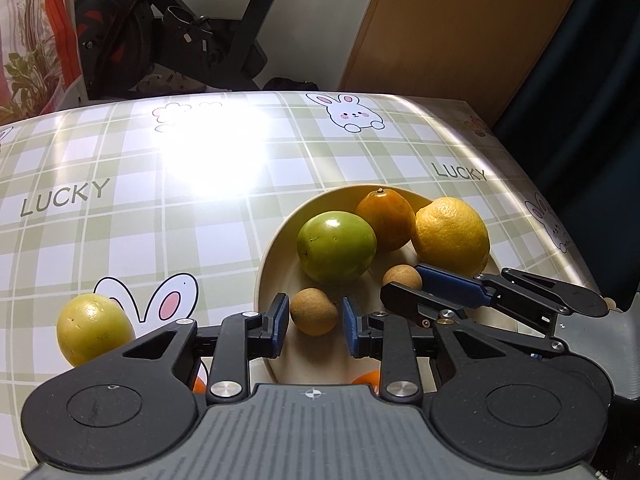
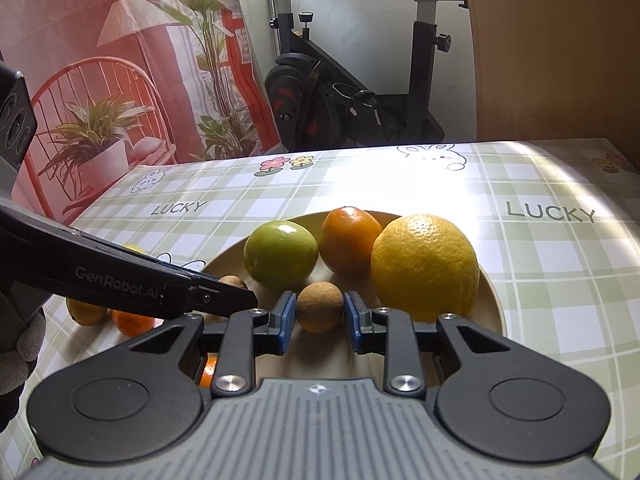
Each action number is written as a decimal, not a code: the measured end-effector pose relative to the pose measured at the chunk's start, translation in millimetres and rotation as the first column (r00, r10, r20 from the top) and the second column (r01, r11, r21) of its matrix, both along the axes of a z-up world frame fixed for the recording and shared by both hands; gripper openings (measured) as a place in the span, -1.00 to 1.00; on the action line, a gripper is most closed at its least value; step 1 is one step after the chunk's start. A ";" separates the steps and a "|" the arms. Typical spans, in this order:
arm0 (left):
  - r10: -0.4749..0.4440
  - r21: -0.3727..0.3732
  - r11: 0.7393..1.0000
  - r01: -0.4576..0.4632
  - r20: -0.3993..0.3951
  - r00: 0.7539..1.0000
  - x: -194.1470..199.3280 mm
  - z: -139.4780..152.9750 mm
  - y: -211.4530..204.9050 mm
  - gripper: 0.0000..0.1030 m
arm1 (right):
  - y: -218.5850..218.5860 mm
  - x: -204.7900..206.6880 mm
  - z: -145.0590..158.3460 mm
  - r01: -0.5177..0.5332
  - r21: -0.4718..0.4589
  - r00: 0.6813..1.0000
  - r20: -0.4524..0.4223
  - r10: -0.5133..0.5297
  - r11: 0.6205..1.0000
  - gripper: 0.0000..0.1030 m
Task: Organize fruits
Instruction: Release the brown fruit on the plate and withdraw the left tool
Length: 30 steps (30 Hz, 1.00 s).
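Both grippers tilt downward, side by side. The left gripper (image 1: 315,318) has its blue pads nearly closed, and the right gripper (image 2: 320,314) likewise. A gloved hand (image 2: 18,344) shows at nine o'clock.

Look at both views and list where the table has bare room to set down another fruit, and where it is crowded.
Free: the wide stretch of checked tablecloth behind the bowl, up to the far edge, and the strip right of the bowl by the word LUCKY. Crowded: the bowl itself, holding a green fruit, an orange, a lemon and two small brown fruits, with both grippers over it.
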State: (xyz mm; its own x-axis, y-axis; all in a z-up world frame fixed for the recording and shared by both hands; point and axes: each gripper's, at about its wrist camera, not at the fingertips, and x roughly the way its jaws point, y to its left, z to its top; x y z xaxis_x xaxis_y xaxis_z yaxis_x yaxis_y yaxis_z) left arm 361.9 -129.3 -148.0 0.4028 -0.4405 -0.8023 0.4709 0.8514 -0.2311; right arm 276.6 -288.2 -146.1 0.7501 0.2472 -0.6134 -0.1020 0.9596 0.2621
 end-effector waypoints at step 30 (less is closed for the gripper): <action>0.179 -0.076 0.982 -0.172 0.110 0.978 -34.1 60.4 155.1 -0.20 | 68.4 -17.4 44.6 -0.173 -0.060 0.982 0.064 0.176 0.983 -0.39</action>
State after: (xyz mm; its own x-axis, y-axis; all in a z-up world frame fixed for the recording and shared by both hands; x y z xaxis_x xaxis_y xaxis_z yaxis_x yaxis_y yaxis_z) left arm 327.7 25.8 -87.7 0.5668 -0.4051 -0.7174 0.3423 0.9078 -0.2422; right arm 259.2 -219.7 -101.6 0.7390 0.3458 -0.5783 -0.2850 0.9381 0.1968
